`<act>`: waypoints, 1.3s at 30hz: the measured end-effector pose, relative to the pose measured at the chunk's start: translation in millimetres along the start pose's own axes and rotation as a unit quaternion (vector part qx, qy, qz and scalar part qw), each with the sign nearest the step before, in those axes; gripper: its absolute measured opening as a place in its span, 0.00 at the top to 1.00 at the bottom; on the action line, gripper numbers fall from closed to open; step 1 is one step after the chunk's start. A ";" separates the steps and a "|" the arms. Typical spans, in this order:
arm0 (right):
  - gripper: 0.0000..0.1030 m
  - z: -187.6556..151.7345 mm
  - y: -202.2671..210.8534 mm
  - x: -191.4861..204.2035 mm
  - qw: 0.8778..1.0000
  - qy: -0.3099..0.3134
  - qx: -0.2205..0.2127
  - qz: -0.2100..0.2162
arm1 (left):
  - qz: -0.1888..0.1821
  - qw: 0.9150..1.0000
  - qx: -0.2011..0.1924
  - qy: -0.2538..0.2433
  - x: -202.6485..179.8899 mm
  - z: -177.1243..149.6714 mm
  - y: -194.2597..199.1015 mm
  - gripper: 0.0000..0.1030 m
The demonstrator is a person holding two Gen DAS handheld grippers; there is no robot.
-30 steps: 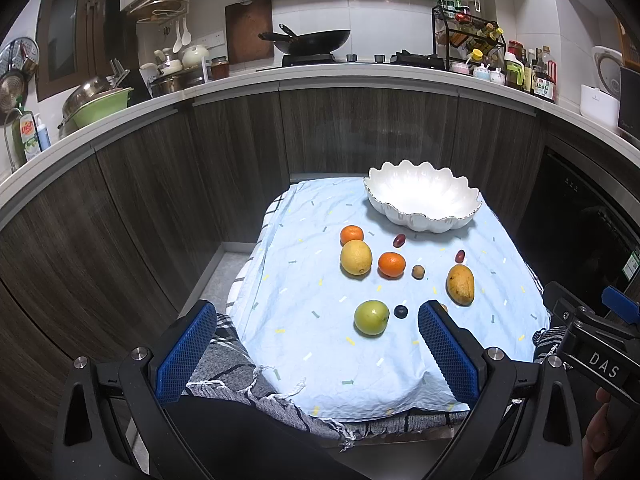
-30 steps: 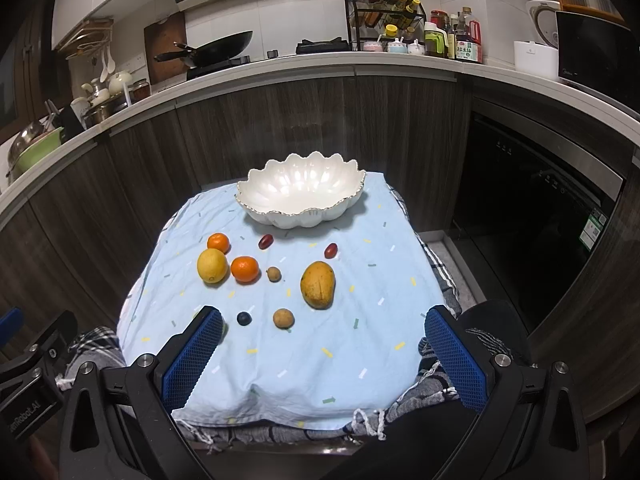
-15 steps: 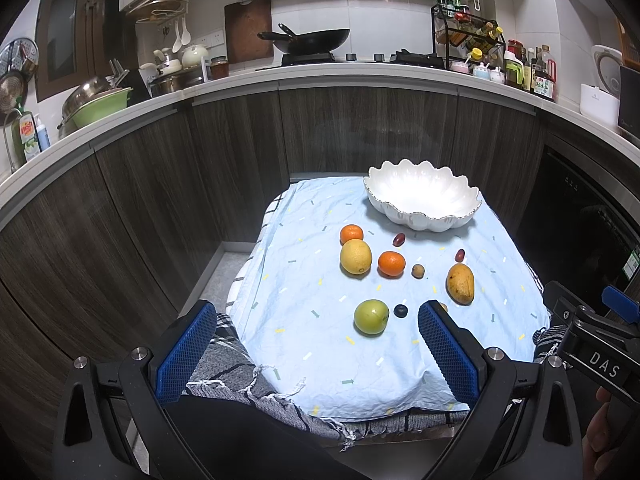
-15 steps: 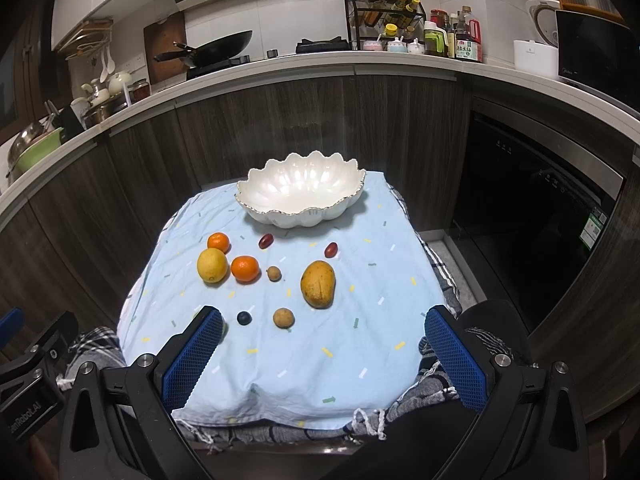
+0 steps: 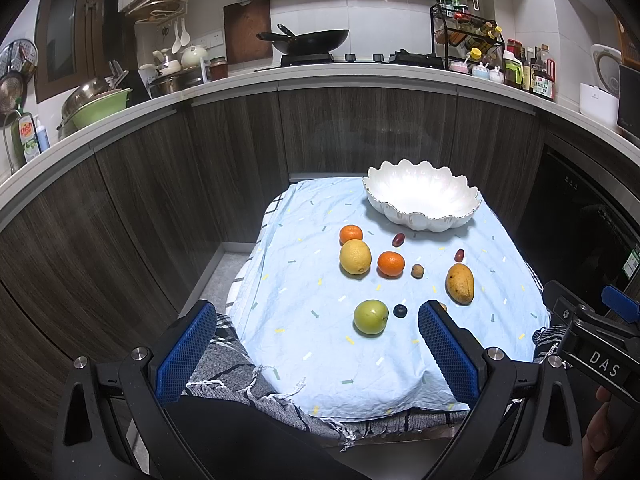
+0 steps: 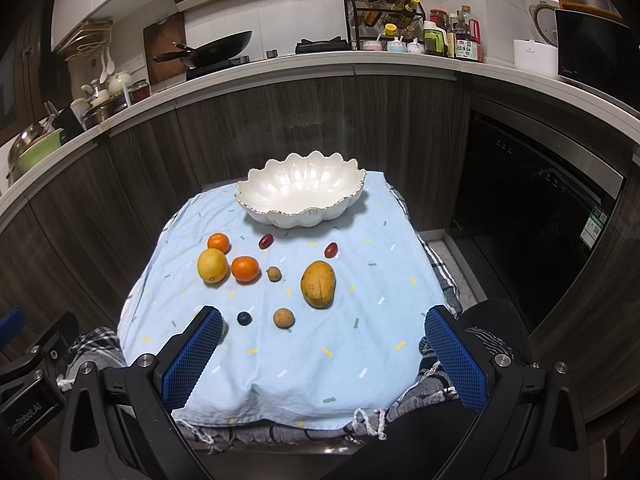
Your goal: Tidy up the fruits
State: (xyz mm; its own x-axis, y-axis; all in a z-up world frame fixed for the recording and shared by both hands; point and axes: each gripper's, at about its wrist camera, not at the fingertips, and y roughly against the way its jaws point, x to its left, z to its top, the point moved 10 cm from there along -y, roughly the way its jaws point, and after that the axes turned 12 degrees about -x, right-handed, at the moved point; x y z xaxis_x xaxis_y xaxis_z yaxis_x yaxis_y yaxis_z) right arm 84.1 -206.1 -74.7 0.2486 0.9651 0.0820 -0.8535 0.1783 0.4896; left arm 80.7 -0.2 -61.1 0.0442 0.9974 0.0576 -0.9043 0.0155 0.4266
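Note:
A white scalloped bowl stands empty at the far end of a blue cloth. In front of it lie a lemon, two oranges, a mango, a green apple, a dark berry, two red dates and two small brown fruits. My left gripper and right gripper are open and empty, near the cloth's front edge.
The cloth covers a small table with a checked towel under it. Dark cabinet fronts curve around behind. A dishwasher is at the right. The counter holds a wok and bottles.

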 end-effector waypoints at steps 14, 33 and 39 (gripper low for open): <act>0.01 0.9 -0.1 0.1 1.000 -0.002 0.001 0.002 | 0.000 1.000 -0.001 -0.003 -5.9 0.1 1.8 0.00; 0.01 -0.6 -7.6 -6.9 1.000 -0.011 0.009 -0.003 | -0.008 1.000 0.007 -0.020 -14.4 -1.6 -9.7 0.00; 0.01 -3.4 -16.6 -10.3 1.000 -0.014 0.018 -0.008 | -0.010 0.999 0.011 -0.028 -19.6 -3.3 -16.7 0.00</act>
State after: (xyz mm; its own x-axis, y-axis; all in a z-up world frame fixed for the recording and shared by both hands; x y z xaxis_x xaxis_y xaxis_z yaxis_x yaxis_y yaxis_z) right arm 94.2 -218.4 -86.6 0.2760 0.9562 0.0973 -0.8327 0.1873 0.5211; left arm 93.5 -19.7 -72.3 0.0861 0.9913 0.0992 -0.8932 0.0326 0.4485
